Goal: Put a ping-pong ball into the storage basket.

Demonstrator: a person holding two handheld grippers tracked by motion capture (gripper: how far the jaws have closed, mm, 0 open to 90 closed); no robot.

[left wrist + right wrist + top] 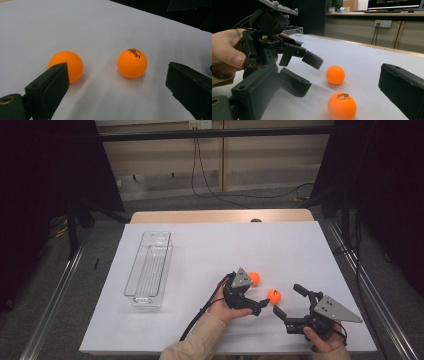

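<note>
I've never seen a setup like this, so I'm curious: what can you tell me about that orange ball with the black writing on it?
The printed ball is small, round, smooth and matt orange, like a table-tennis ball, with a black printed mark near its top. It rests on the white table cover, touching nothing else. It lies between the spread fingers of the left gripper, apart from them, and the open right gripper faces it too. A second orange ball sits nearby, apart from it.
</note>
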